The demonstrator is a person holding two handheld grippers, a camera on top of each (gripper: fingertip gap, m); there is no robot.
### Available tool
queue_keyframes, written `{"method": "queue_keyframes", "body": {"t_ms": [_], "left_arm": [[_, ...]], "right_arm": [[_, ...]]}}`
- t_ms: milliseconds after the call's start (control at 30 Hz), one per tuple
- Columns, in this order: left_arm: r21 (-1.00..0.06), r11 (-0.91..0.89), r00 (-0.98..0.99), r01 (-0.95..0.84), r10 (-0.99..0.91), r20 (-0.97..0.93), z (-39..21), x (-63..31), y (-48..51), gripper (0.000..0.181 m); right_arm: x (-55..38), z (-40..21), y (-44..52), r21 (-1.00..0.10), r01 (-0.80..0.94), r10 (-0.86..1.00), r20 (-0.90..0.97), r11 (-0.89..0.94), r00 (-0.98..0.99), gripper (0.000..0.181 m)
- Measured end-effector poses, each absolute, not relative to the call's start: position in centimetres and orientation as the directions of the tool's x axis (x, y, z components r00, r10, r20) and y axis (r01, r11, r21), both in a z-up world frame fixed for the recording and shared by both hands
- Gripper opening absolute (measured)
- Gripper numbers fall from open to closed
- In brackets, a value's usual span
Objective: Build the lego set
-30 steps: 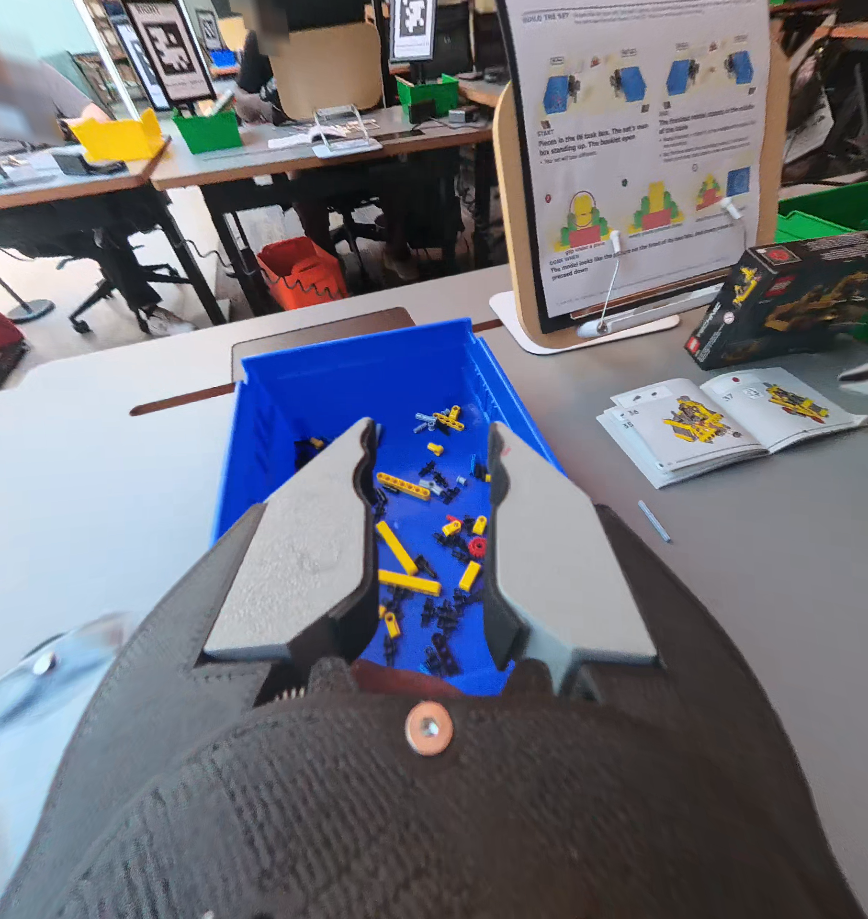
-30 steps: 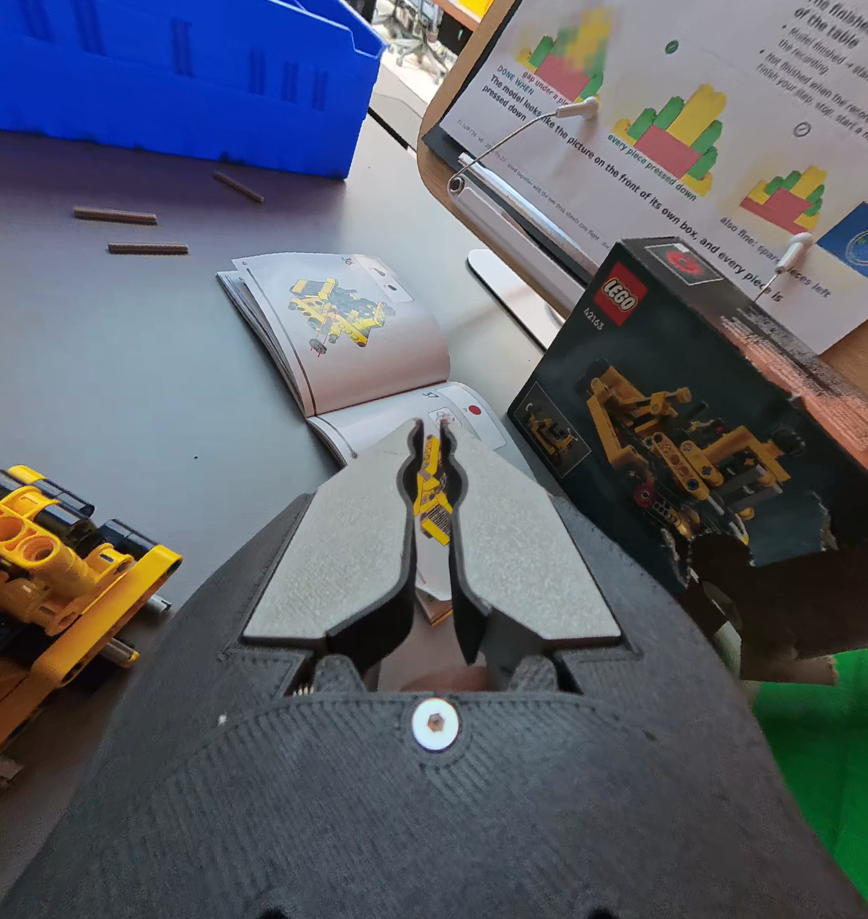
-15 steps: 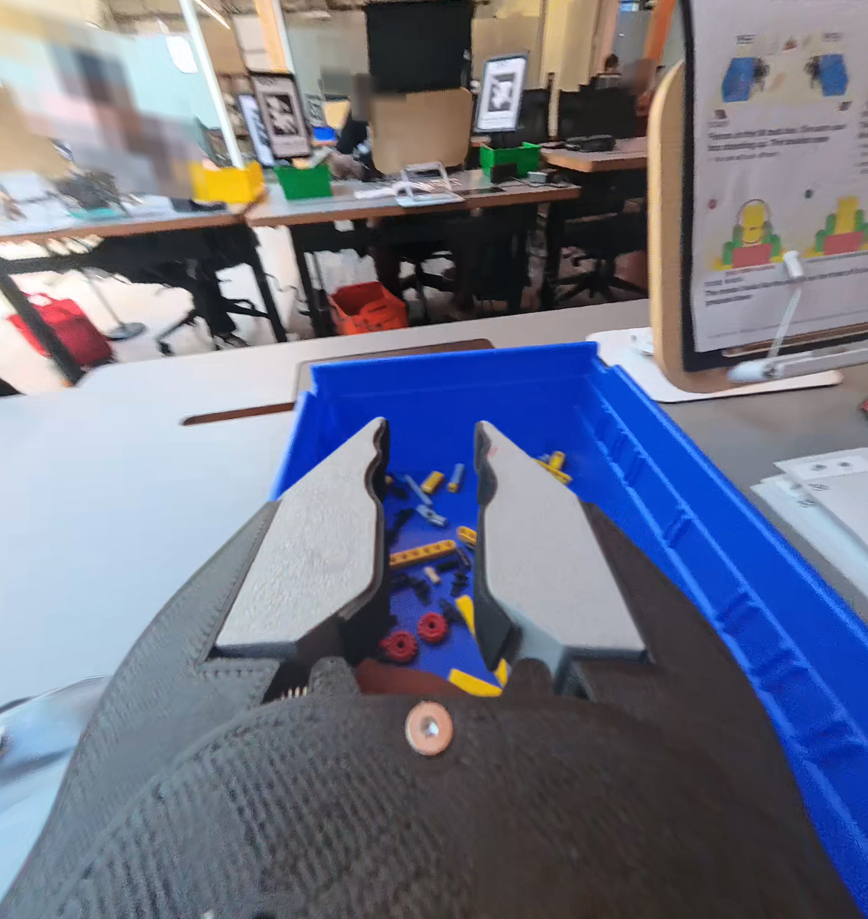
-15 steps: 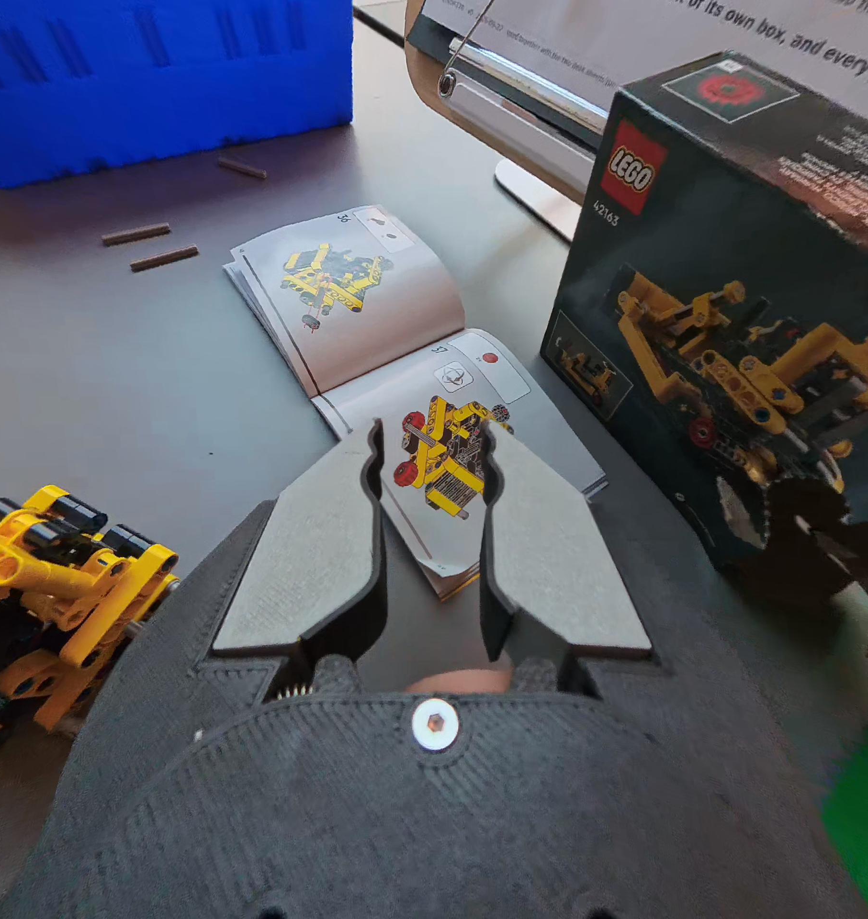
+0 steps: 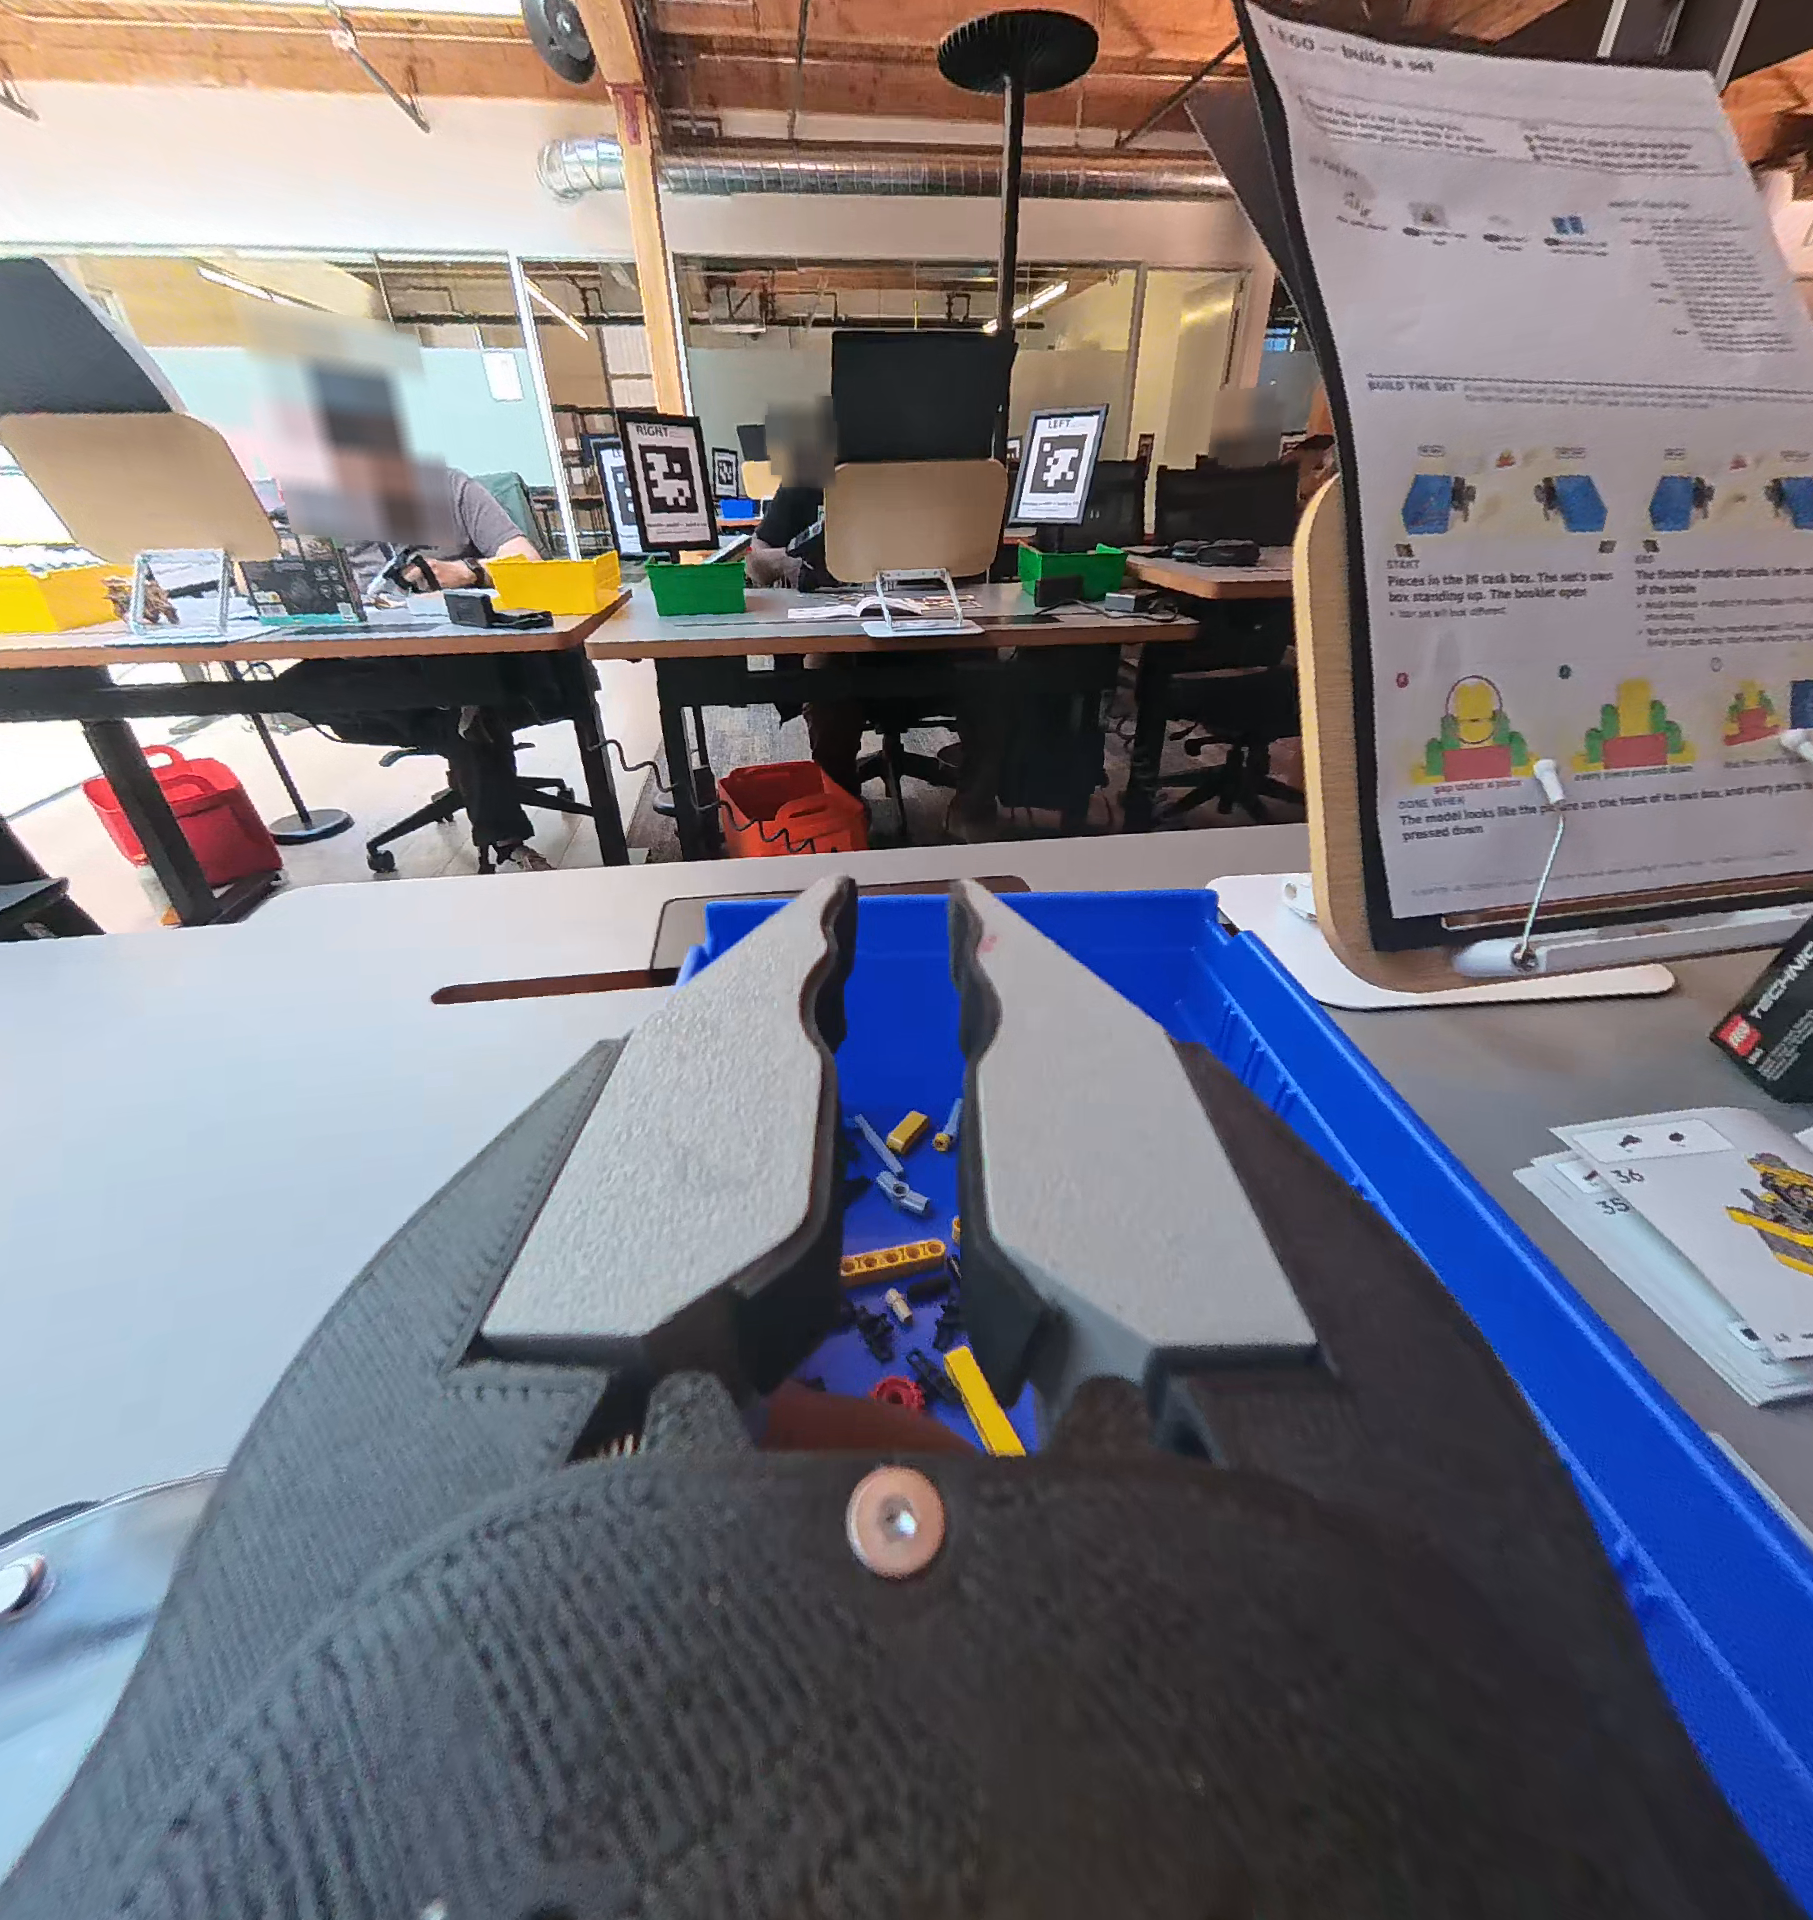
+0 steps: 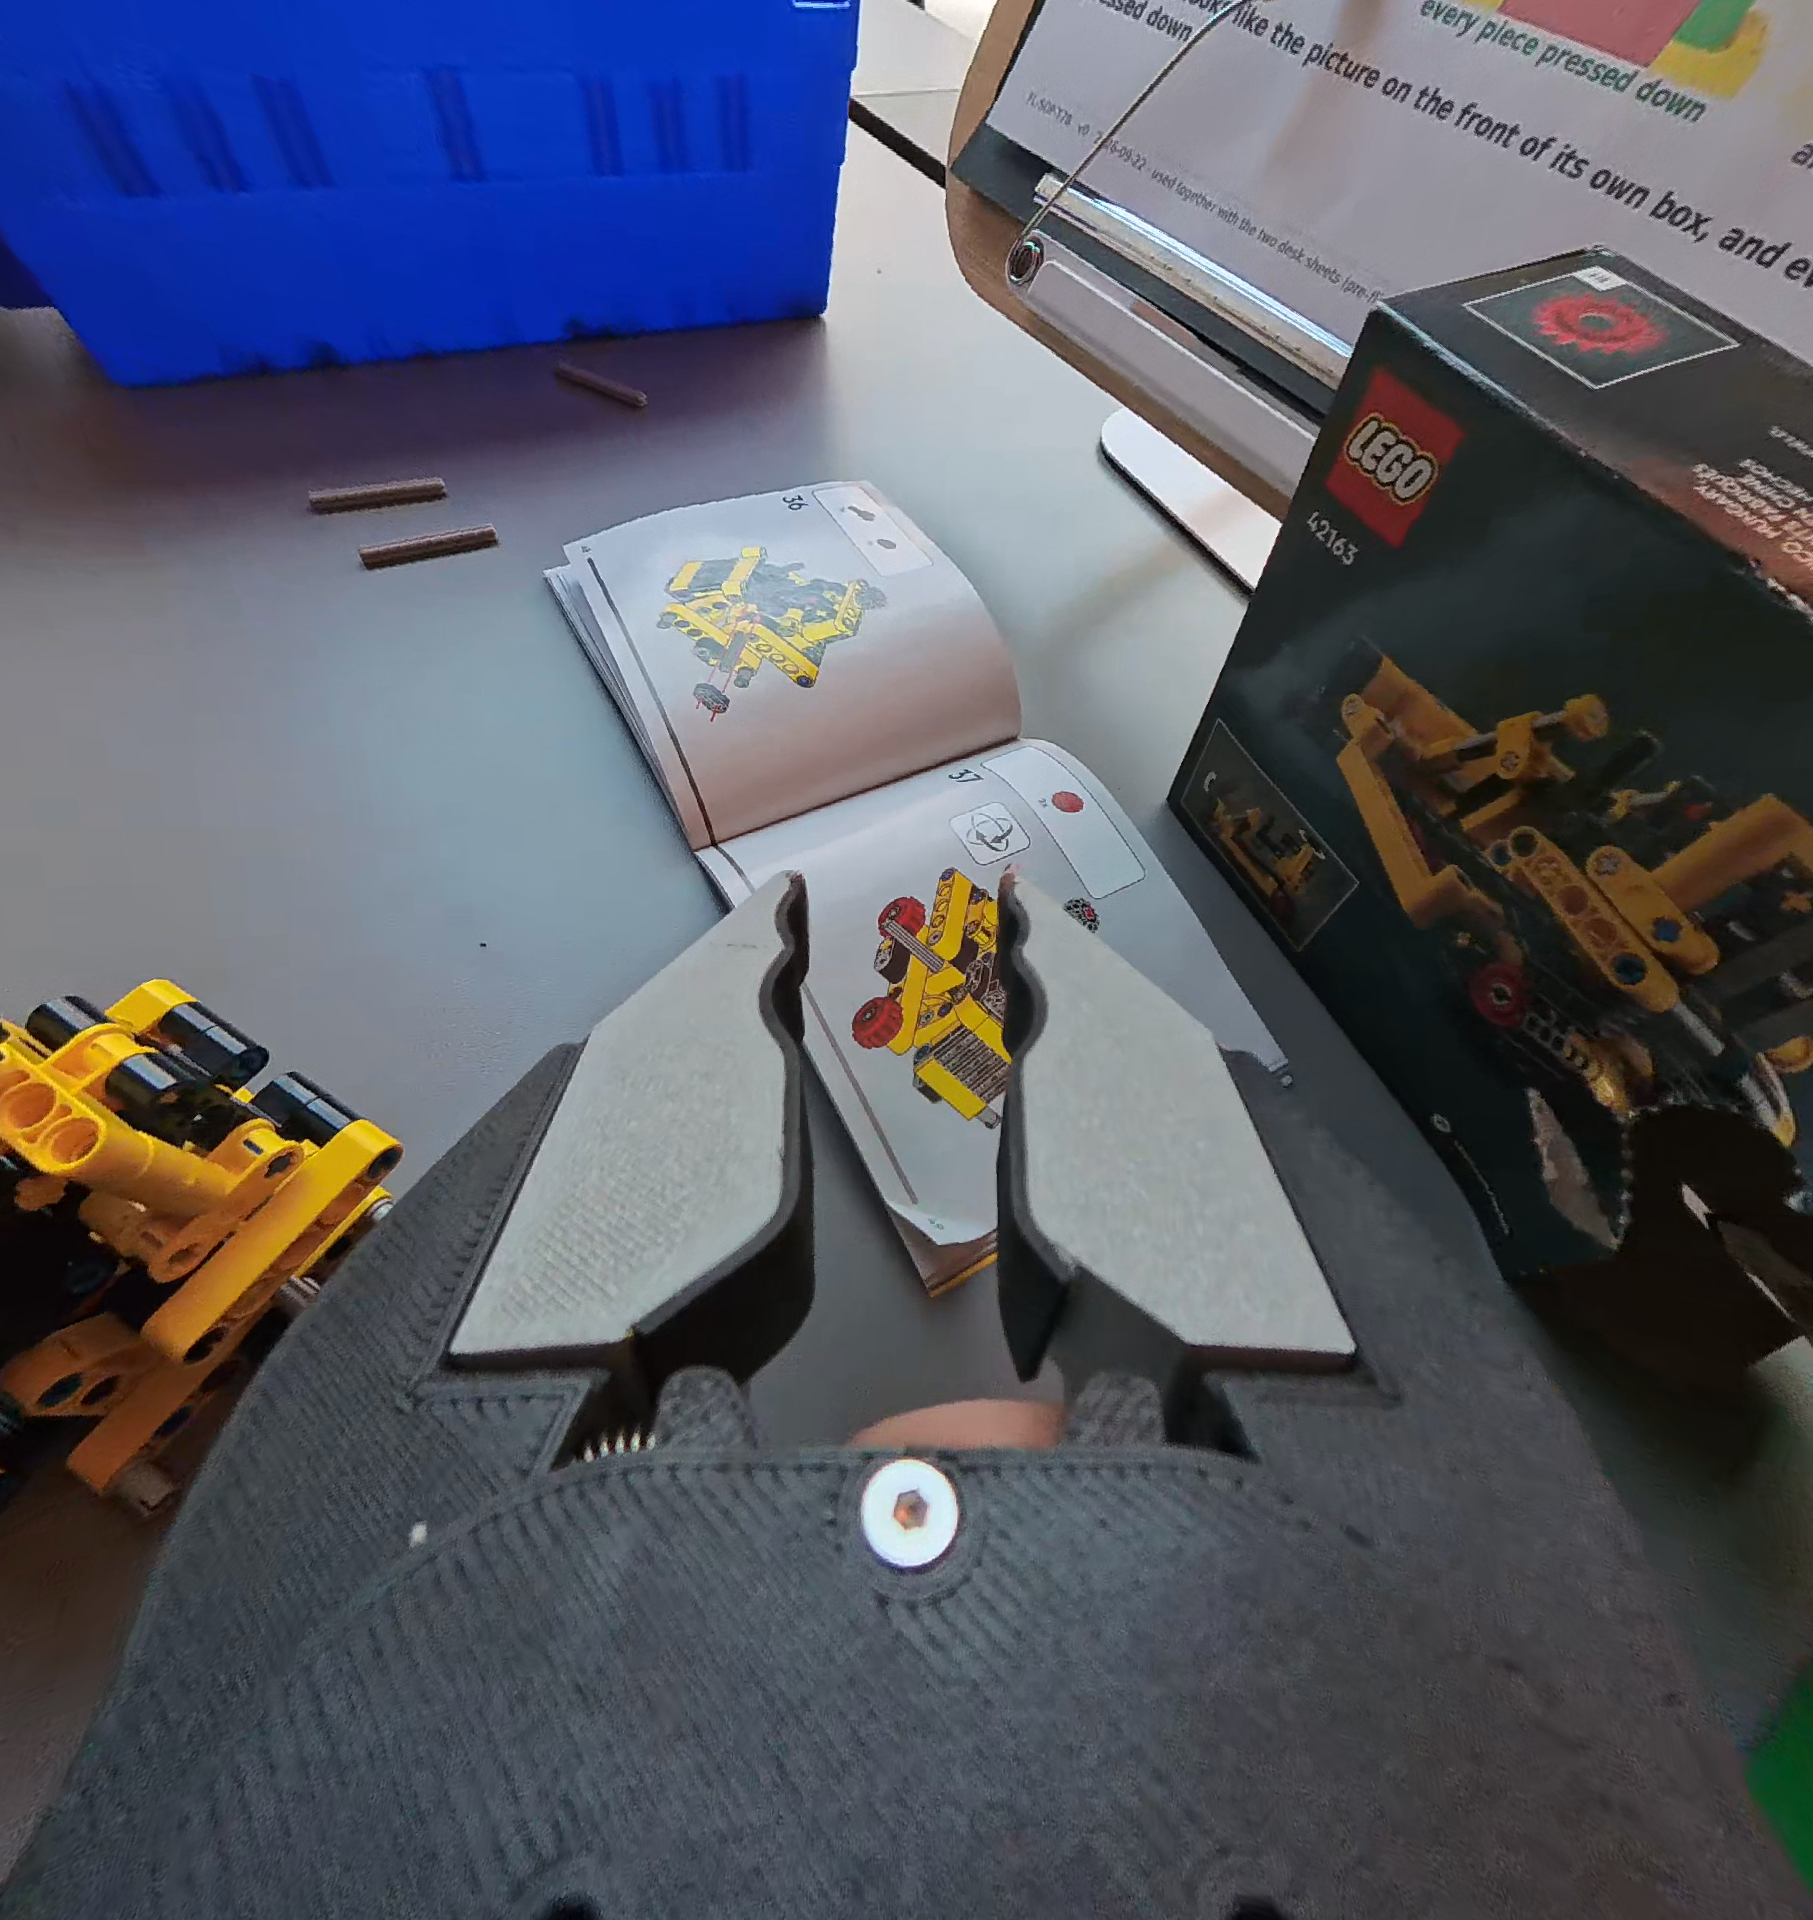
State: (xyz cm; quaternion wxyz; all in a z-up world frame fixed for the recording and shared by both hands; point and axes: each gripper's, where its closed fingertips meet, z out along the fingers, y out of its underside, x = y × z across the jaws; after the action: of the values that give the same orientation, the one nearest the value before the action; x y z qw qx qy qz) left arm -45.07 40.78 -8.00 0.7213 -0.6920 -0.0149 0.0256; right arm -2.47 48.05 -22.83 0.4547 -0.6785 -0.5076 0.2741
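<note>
Two tongs, both parted and empty. Left tongs (image 5: 902, 914) hang over the blue bin (image 5: 1401, 1132), narrow gap, tips toward its far wall; loose bricks (image 5: 886, 1260) lie scattered on the bin floor below, a yellow beam lying crosswise. Right tongs (image 6: 902, 894) hover above the open booklet (image 6: 829, 665), wider gap, angled down at the bench (image 6: 206, 779). Half-built yellow model (image 6: 102, 1195) sits left of them, near the frame edge. Set box (image 6: 1556, 831) stands upright just right of the booklet. Three dark rods (image 6: 426, 544) lie between bin and booklet. Instruction board (image 5: 1567, 520) stands behind.
</note>
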Motion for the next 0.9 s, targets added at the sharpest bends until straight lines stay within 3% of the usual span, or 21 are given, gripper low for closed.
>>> {"method": "queue_keyframes", "body": {"t_ms": [900], "left_arm": [[-0.999,0.036,1.0,0.008,0.026,0.009,-9.0,-44.0,41.4,0.009]], "right_arm": [[-2.7,-23.0,47.5,-0.885,0.465,0.944,0.138,-0.02,0.301,0.031]]}}
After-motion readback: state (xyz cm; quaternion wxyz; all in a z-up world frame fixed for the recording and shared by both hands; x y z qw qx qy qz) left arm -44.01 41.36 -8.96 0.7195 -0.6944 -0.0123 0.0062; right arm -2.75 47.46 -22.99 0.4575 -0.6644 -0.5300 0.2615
